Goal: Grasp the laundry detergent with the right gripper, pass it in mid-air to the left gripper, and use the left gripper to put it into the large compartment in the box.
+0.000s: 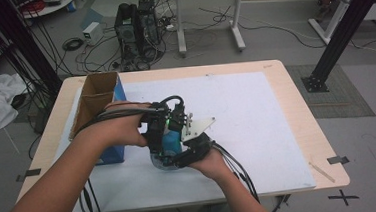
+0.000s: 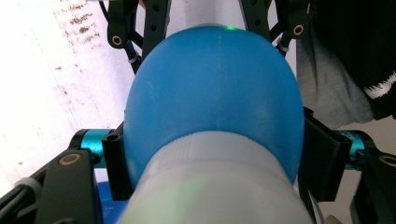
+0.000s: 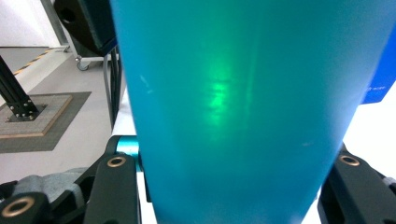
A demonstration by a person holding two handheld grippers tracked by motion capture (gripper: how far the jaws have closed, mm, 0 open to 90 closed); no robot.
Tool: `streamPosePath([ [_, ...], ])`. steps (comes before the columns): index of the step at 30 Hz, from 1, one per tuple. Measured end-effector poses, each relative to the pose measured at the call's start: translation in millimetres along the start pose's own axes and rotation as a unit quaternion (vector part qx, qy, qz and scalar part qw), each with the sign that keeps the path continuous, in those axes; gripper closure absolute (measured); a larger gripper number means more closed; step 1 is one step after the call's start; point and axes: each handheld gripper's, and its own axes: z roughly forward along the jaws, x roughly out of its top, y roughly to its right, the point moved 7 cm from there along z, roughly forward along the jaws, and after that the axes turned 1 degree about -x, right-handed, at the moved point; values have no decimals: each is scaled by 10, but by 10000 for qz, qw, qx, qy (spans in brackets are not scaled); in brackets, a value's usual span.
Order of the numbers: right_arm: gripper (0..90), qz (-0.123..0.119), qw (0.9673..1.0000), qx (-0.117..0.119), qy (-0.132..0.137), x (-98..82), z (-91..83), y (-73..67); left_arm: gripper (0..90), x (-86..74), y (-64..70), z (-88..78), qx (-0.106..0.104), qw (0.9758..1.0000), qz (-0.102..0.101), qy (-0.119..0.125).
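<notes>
On the white mat (image 1: pixel 258 131), beside the box (image 1: pixel 98 100), both grippers pinch one blue bottle (image 1: pixel 171 142). The right gripper (image 3: pixel 233 186) clamps its body, the left gripper (image 2: pixel 215 158) its grey cap. A loose grip on the cap would probably slip.

Pale wooden worktop (image 1: pixel 285 86), centre frame. White sheet (image 1: pixel 257 121) covers most of it. Open cardboard box (image 1: pixel 97 97) with blue side stands left of centre. Thin stick (image 1: pixel 322 172) lies at lower right corner.

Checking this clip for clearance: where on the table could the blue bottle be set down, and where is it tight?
Free: the white mat right of the hands, out to its right edge, and the strip behind them. Tight: the left side, where the cardboard box borders the left tongs and right tongs, both clamped on the blue bottle, cables trailing to the front edge.
</notes>
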Motion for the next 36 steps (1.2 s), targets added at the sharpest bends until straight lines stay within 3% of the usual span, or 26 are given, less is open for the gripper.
streamPosePath([
  [24, 450, 22, 10000, 73, -18, 3, 11, -25, 373, -6, -25, -8, 52, 10000, 9, -73],
  [29, 452, -14, 10000, 79, -6, 4, 14, -25, 377, -7, -15, -12, 43, 10000, -18, -57],
  [31, 451, -153, 9998, 43, 73, 20, 24, -2, 378, -11, -12, -20, 31, 10000, -21, -83],
  [35, 451, 49, 9999, 102, -40, 4, 14, -29, 381, -15, -27, -15, 23, 10000, -2, -68],
  [36, 450, 199, 9996, 172, -127, -5, 2, -60, 381, -16, -20, -18, 30, 9999, -11, -109],
])
